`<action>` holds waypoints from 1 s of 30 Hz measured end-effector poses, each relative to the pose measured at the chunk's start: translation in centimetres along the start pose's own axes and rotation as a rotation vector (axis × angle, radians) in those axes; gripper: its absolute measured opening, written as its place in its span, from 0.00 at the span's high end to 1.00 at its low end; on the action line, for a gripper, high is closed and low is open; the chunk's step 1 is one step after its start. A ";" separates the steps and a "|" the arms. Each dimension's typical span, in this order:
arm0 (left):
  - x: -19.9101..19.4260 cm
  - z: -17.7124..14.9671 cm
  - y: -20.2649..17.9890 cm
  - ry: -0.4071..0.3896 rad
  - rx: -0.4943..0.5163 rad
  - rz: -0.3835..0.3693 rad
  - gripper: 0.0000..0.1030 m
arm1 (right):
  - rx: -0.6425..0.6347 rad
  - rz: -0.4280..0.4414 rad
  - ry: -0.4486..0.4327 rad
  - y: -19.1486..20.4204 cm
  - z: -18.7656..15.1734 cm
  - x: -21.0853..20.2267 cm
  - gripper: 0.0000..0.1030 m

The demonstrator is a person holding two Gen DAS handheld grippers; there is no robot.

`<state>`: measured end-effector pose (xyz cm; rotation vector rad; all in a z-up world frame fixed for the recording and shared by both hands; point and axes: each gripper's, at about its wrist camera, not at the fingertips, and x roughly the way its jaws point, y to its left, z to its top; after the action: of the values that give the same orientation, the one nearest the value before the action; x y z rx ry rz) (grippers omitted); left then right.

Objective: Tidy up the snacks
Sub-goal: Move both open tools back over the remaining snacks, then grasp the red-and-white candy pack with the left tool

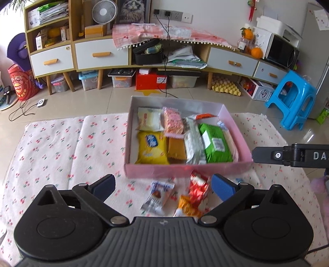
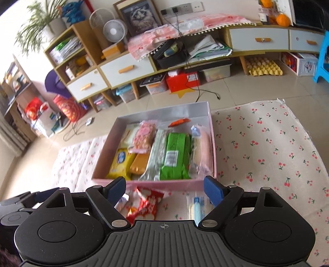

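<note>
A blue stool (image 1: 292, 100) stands on the floor near the low cabinet (image 1: 98, 55) bearing a fan (image 1: 103, 11).

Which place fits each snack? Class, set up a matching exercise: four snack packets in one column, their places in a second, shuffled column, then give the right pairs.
Things:
1. yellow packet
2. green packet
3. pink packet
4. red packet

Places:
A. on the cherry-print cloth, outside the box
B. in the pink box, near left corner
C. in the box, toward its right side
D. in the box, toward the far wall, beside a pale packet

Pairs: 1-B, 2-C, 3-D, 4-A
</note>
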<state>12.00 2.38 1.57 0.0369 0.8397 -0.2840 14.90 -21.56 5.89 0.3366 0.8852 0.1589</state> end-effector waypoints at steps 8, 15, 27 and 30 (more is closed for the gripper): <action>-0.9 -2.0 0.9 -0.007 -0.004 0.027 0.01 | -0.042 -0.013 0.027 0.0 -1.9 -0.8 0.15; -0.4 -4.2 1.3 -0.030 -0.010 -0.029 0.01 | -0.023 -0.003 0.043 -0.8 -4.0 -0.3 0.15; 0.6 -7.3 -0.9 -0.073 0.395 -0.131 0.05 | -0.394 0.050 0.127 0.6 -7.9 1.4 0.15; 1.1 -7.7 -1.7 -0.058 0.472 -0.153 0.11 | -0.473 0.058 0.138 0.8 -8.4 1.7 0.15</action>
<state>6.63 1.55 -4.29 0.4050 0.7038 -0.6202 9.38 -18.49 0.02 -0.0914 0.9440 0.4405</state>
